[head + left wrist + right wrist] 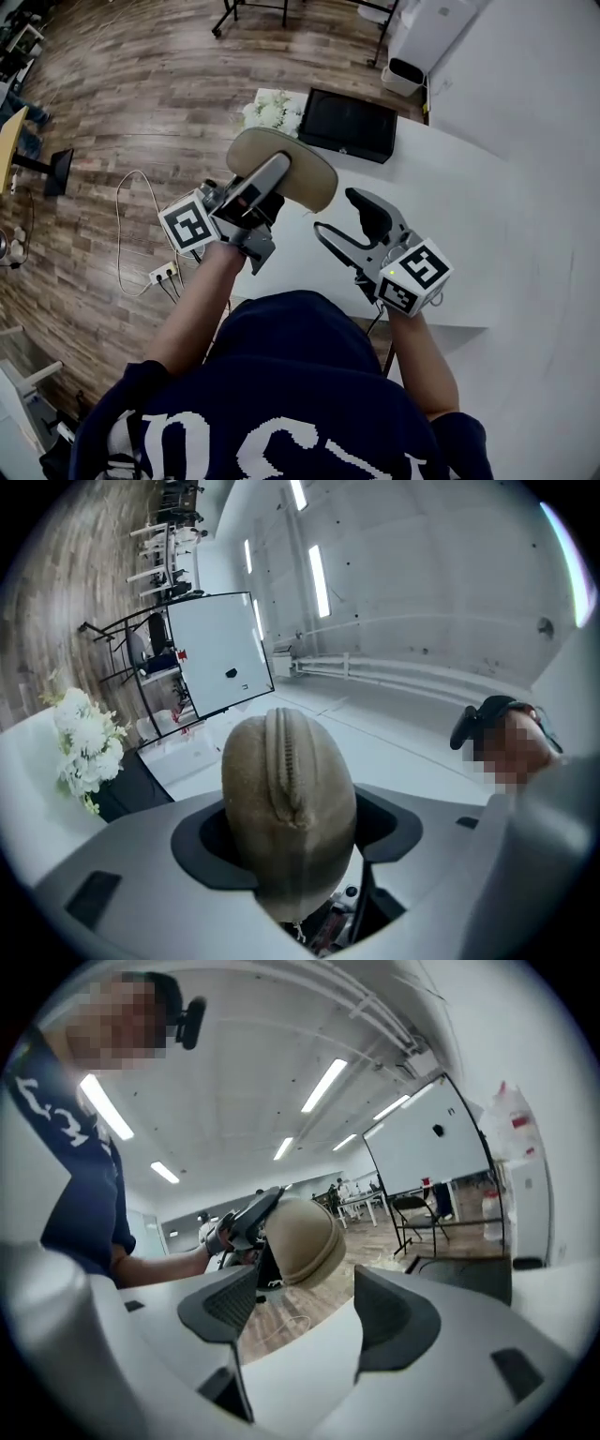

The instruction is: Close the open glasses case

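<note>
Left gripper (275,176) (291,829): jaws clamped on the tan glasses case (305,178) (289,789), one pad on each broad side. The case is held up in the air over the near edge of the white table (450,216), touching no surface. In the left gripper view its zipper ridge faces the camera and runs toward 12 o'clock; the teeth look joined along the visible stretch, the rest cannot be made out. Right gripper (334,211) (305,1312): jaws apart, nothing between them, at about 4 o'clock from the case and close to it but not touching. White flowers (274,111) lie at 12 o'clock from the case, and a black box (349,124) sits at 1 o'clock on the table.
</note>
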The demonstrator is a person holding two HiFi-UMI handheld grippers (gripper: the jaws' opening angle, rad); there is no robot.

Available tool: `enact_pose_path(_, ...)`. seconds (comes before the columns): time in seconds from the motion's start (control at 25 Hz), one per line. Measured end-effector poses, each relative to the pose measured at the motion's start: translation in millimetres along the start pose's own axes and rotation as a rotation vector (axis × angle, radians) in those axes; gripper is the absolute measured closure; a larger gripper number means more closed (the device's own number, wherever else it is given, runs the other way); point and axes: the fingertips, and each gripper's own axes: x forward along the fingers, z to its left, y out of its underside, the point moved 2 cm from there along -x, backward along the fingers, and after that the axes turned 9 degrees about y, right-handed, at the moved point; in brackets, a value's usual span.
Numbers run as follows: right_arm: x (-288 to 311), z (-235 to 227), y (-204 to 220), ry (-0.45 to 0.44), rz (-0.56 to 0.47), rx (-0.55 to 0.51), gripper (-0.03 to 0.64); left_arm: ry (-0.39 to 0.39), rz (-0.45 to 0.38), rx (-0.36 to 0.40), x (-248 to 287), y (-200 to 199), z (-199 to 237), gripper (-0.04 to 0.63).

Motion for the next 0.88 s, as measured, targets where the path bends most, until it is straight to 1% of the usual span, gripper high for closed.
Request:
enact_pose_path(0.12, 7.0, 5.5, 6.4, -0.051, -0.030, 0.226, 0.286, 0.003, 0.031, 0.050, 7.7, -5.9, -8.9, 0.296)
enact_pose_path(0.2, 13.0, 12.2, 5.8, -0.088, -0.052, 0.316, 0.287, -0.020, 0.072, 0.085, 10.8, -4.7, -9.9, 0.296)
enact_pose_path(0.28, 17.2, 17.8, 7.2, -0.105, -0.054, 0.363, 0.290, -0.025, 0.104, 0.107, 12.9, -0.4, -10.5, 0.302)
enact_pose_path(0.32, 18.2, 18.0, 8.3, -0.102, -0.053, 0.381, 0.295, -0.019, 0.104, 0.106, 13.8, 0.6, -11.4, 0.302)
enact_pose_path(0.36, 18.5, 16.6, 9.5, -0.093, -0.055, 0.400, 0.323, -0.009, 0.095, 0.095, 14.7, 0.5, -12.7, 0.302)
enact_pose_path(0.4, 18.3, 14.6, 10.5, -0.084, -0.059, 0.421, 0.393, 0.001, 0.082, 0.078, 15.8, -0.2, -14.4, 0.302)
enact_pose_path(0.44, 17.9, 13.3, 11.2, -0.082, -0.063, 0.443, 0.433, 0.009, 0.072, 0.065, 16.7, -0.7, -15.8, 0.301)
enact_pose_path(0.52, 18.0, 13.4, 12.6, -0.097, -0.066, 0.486, 0.424, -0.008, 0.084, 0.071, 16.9, 0.4, -15.0, 0.301)
enact_pose_path(0.56, 18.7, 14.5, 13.6, -0.110, -0.063, 0.506, 0.399, -0.030, 0.100, 0.085, 16.1, 1.9, -12.7, 0.302)
enact_pose_path(0.64, 20.6, 16.5, 16.2, -0.131, -0.054, 0.549, 0.391, -0.063, 0.123, 0.104, 14.7, 4.4, -8.9, 0.302)
enact_pose_path(0.8, 26.6, 25.8, 20.7, -0.151, -0.020, 0.592, 0.391, -0.042, 0.114, 0.074, 18.2, 6.1, -11.6, 0.302)
enact_pose_path(0.84, 27.5, 27.2, 20.4, -0.145, -0.022, 0.600, 0.391, -0.034, 0.110, 0.066, 20.3, 6.7, -13.2, 0.301)
enact_pose_path(0.88, 27.5, 26.2, 19.6, -0.132, -0.033, 0.609, 0.406, -0.027, 0.105, 0.062, 22.4, 7.2, -14.3, 0.301)
